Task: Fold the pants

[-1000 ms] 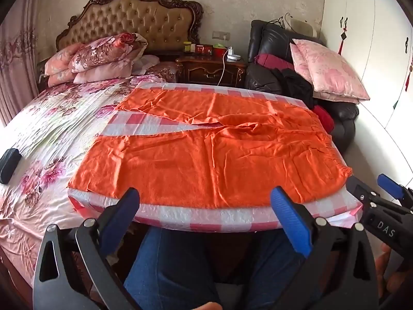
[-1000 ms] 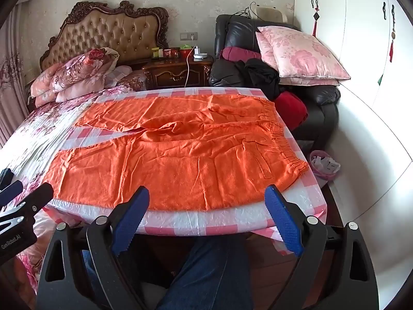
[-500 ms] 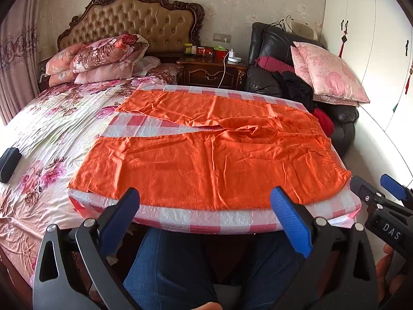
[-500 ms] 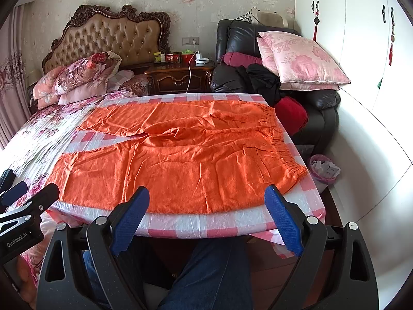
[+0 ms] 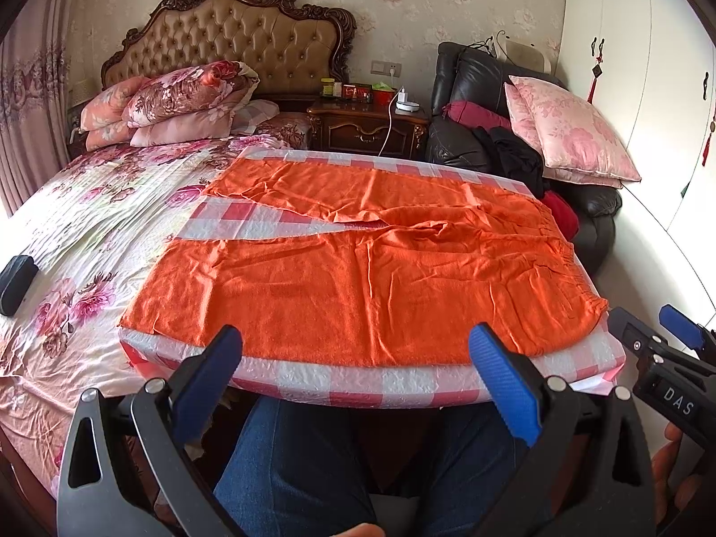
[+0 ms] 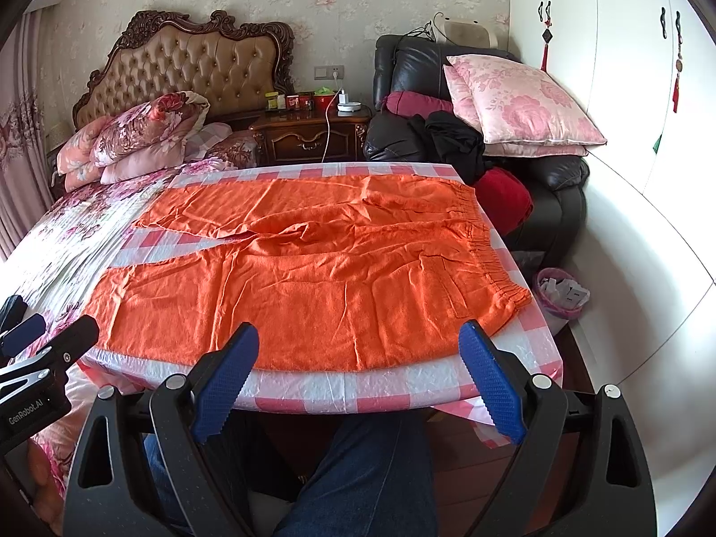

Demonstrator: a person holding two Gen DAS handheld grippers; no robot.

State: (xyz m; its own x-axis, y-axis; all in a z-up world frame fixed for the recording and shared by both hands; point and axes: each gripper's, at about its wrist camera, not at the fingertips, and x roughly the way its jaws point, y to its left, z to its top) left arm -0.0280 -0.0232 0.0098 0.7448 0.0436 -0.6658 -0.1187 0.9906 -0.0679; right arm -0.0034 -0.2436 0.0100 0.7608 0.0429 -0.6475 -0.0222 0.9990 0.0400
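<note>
Your knees in blue jeans (image 5: 291,461) sit right under the near edge of the table, below both grippers. On the floor to the right, by the white cupboard doors (image 6: 626,67), stands a small pink bin (image 6: 561,293). A black armchair (image 6: 555,188) past the far right corner is piled with two pink pillows (image 6: 523,103), dark clothes and something red. A dark wood nightstand (image 5: 367,127) with little jars and a white charger stands between the chair and the bed. A small black thing (image 5: 15,279) lies on the bed's flowery sheet at the left.

The table wears a shiny pink and white checked cloth (image 5: 358,380), and it sits tight beside the bed (image 5: 89,223). The bed has a tall buttoned headboard and a heap of flowery bedding. The wall has flower paper.

The orange pants (image 5: 358,286) lie spread flat on the checked cloth. The stretchy waist is at your right and the two legs point left, with a strip of cloth showing between them. The fabric is wrinkly, most of all where the legs meet.

Your left gripper (image 5: 358,371) has its blue pads wide apart and holds nothing, just short of the near leg's edge. Your right gripper (image 6: 358,364) is the same, jaws spread wide, empty, near the front edge.
</note>
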